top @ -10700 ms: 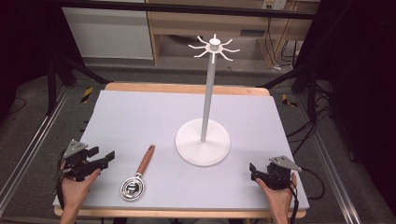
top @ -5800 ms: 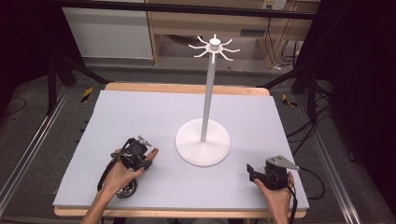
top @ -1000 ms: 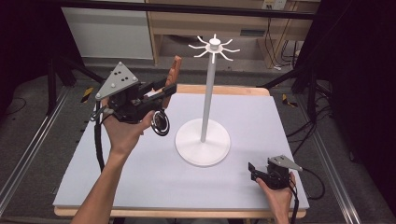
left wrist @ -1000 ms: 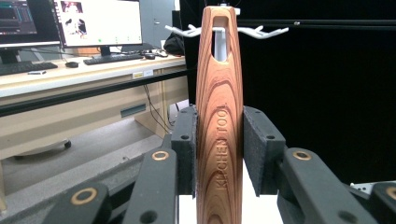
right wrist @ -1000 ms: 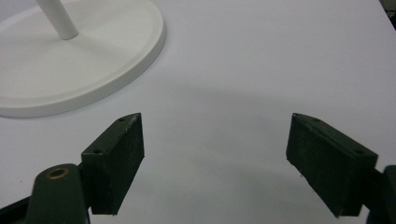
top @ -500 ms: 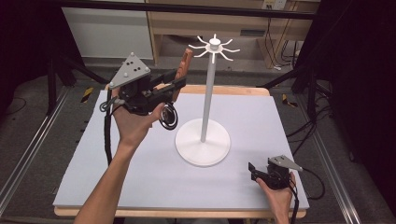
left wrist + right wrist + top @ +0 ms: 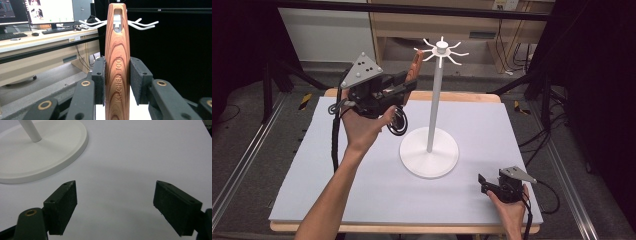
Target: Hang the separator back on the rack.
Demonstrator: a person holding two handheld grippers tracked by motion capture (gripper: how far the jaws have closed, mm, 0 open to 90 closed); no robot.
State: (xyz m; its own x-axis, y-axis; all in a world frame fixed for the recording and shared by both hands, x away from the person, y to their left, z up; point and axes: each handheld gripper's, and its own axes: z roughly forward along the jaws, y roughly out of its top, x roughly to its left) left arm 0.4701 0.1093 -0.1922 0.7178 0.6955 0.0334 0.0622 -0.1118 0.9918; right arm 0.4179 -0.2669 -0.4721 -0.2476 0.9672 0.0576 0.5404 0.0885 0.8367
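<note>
My left hand-held gripper (image 7: 117, 75) clamps the wooden-handled kitchen tool (image 7: 117, 62) just short of the white hook stand (image 7: 437, 100); my right hand-held gripper (image 7: 113, 205) rests near its base, jaws apart.

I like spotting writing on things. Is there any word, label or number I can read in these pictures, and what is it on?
"KITCHEN TOOL": stamped lengthwise along the wooden handle clamped in the left tongs.
Monitors on the desk behind: text on the screens too small to read.
Small label on the desk edge: too blurred to read.
Nothing else carries writing.
</note>
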